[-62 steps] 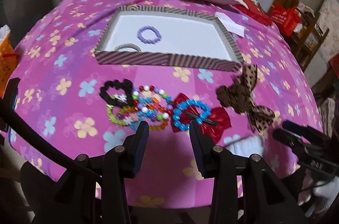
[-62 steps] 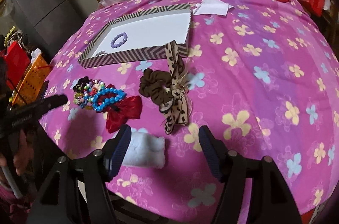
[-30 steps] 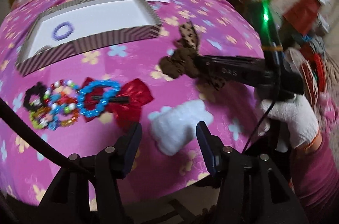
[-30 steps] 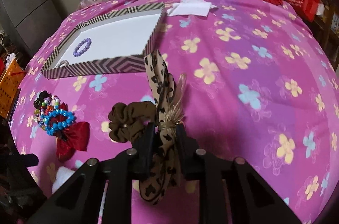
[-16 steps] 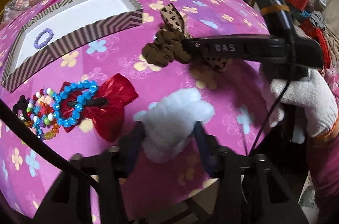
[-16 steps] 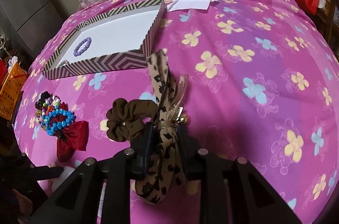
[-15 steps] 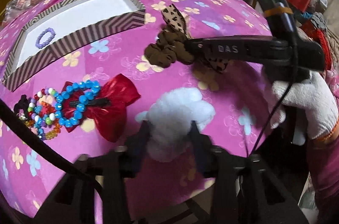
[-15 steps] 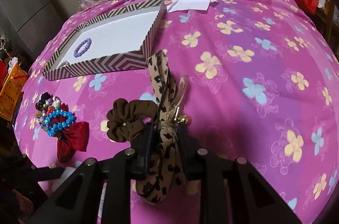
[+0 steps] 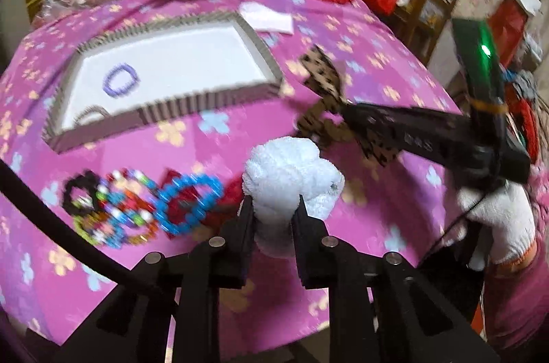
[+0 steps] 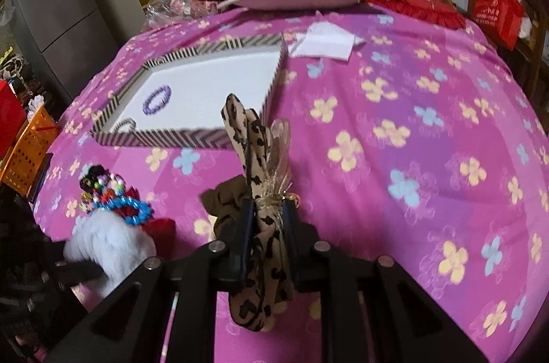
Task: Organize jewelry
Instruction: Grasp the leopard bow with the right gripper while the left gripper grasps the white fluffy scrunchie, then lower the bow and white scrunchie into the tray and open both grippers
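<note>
We hold the left tool [image 9: 273, 208] clamped on a white fluffy hair piece [image 9: 290, 172], its two black fingers [image 9: 245, 219] pressing the soft pile from both sides, lifted above the pink flowered cloth [image 9: 377, 201] that covers the worktop. Our right tool [image 10: 266, 215] is clamped on a leopard-print bow [image 10: 255, 140] at its knot, the ribbon tails standing up in front of the lens and hanging down below the fingers; a brown scrunchie [image 10: 223, 201] hangs just beside the bow on the left. In the left wrist view the same right tool reaches in from the right, carried by our gloved right hand [image 9: 497, 219].

Farther back on the cloth lies the striped tray [image 9: 212, 92] with a white floor, and a purple bead bracelet [image 9: 120, 81] rests inside it, with another pale bracelet [image 9: 90, 115] near its front left corner. On the cloth in front of the tray sits a cluster of colourful bead bracelets [image 9: 113, 208], a blue bead bracelet [image 9: 188, 201] lying on a red bow [image 9: 178, 205], and a black scrunchie [image 9: 80, 191] at the cluster's left end.
</note>
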A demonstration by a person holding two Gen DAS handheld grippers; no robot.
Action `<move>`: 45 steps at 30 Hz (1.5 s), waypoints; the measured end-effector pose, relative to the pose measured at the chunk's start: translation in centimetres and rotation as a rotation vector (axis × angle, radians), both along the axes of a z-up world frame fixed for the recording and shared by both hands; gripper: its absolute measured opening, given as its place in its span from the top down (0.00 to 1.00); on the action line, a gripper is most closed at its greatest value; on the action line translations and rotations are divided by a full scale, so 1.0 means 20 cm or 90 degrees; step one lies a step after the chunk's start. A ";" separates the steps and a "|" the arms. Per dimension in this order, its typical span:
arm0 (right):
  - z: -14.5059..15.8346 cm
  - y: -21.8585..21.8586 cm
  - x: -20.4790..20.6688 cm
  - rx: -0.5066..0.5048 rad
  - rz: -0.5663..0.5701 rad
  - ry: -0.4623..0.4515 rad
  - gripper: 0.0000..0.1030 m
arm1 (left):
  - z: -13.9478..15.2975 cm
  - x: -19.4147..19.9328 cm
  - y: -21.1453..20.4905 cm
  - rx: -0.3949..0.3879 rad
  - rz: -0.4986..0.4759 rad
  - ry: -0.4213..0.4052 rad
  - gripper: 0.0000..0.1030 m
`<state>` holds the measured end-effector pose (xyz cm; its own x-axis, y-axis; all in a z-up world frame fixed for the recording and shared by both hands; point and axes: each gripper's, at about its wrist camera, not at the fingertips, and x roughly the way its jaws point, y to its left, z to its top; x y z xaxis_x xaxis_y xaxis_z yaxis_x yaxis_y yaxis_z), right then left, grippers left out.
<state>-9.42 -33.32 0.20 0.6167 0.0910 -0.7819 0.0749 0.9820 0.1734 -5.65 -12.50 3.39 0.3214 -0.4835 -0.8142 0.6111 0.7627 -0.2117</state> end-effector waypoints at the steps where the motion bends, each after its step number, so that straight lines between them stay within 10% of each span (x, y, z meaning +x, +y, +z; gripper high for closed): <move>1: 0.03 0.00 0.01 -0.001 0.001 -0.006 0.83 | 0.02 0.02 0.01 -0.001 0.009 -0.003 0.69; 16: 0.20 0.01 0.50 0.013 -0.012 -0.043 0.83 | 0.04 0.54 -0.01 0.019 0.140 -0.011 0.69; 28: -0.06 0.00 1.05 0.018 0.016 0.041 0.83 | -0.11 0.72 -0.23 0.023 0.111 0.018 0.69; 45: -0.08 -0.09 1.02 0.054 0.010 0.025 0.66 | -0.25 0.81 -0.35 -0.019 0.109 0.075 0.60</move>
<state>10.93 -35.07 -1.40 0.5841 0.1675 -0.7942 0.0686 0.9648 0.2539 10.63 -19.45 -1.65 0.3037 -0.4548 -0.8372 0.4427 0.8455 -0.2987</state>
